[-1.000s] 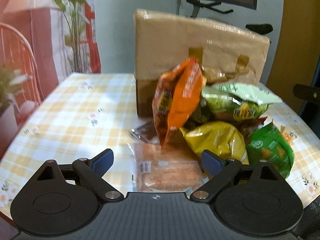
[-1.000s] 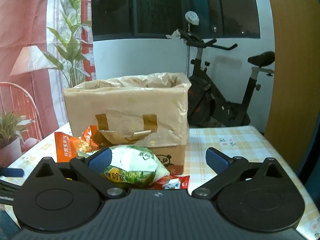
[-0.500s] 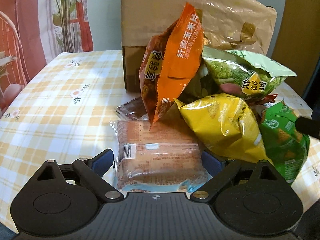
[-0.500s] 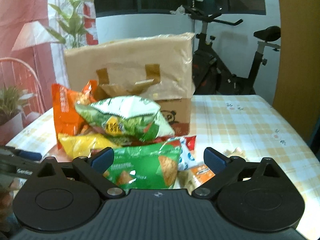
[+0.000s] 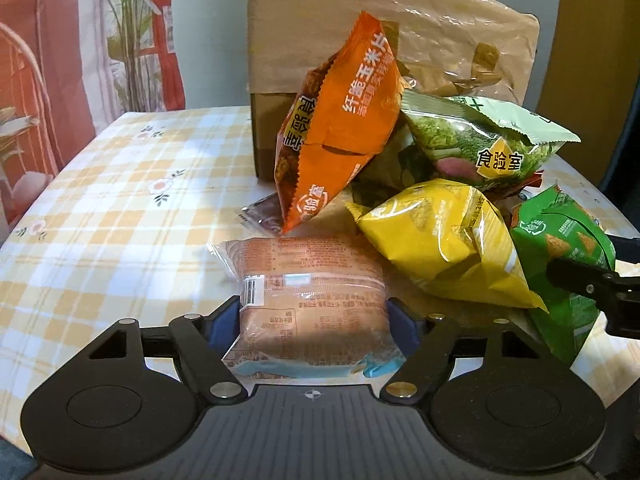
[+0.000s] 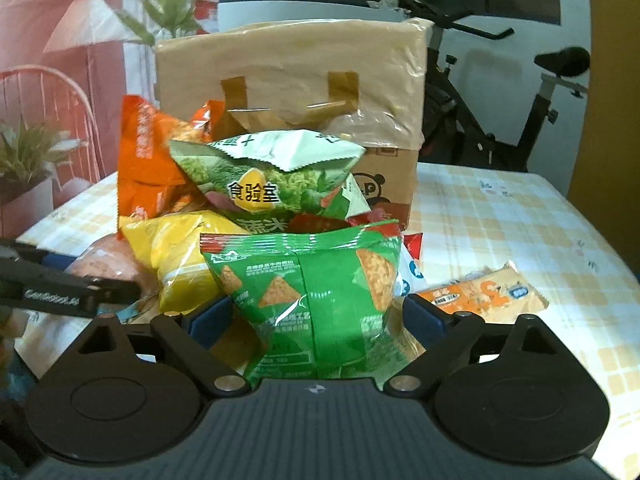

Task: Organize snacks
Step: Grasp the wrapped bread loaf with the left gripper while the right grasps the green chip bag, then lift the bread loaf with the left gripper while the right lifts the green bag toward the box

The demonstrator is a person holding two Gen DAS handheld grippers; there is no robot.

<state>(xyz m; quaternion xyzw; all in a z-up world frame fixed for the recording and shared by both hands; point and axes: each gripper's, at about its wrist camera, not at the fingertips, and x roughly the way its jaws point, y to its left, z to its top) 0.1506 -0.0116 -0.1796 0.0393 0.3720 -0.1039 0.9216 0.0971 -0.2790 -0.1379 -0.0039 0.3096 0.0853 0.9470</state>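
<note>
A pile of snack bags lies on the checked table in front of a cardboard box (image 5: 360, 32). My left gripper (image 5: 314, 322) has its blue pads against both sides of a clear-wrapped bread pack (image 5: 308, 292) that lies flat on the table. My right gripper (image 6: 316, 316) is open around a bright green chip bag (image 6: 316, 280), with a gap to each pad. An orange bag (image 5: 340, 128) leans upright, a pale green bag (image 5: 480, 144) lies on top and a yellow bag (image 5: 444, 244) lies in the middle.
A small orange wrapped bar (image 6: 484, 292) lies to the right of the pile. A dark small packet (image 5: 264, 216) lies by the orange bag. The table (image 5: 100, 200) shows bare cloth on the left. An exercise bike (image 6: 500, 80) stands behind.
Both grippers have moved forward and down into the pile. The left jaws have closed in on the bread pack. The green chip bag now sits between the right jaws.
</note>
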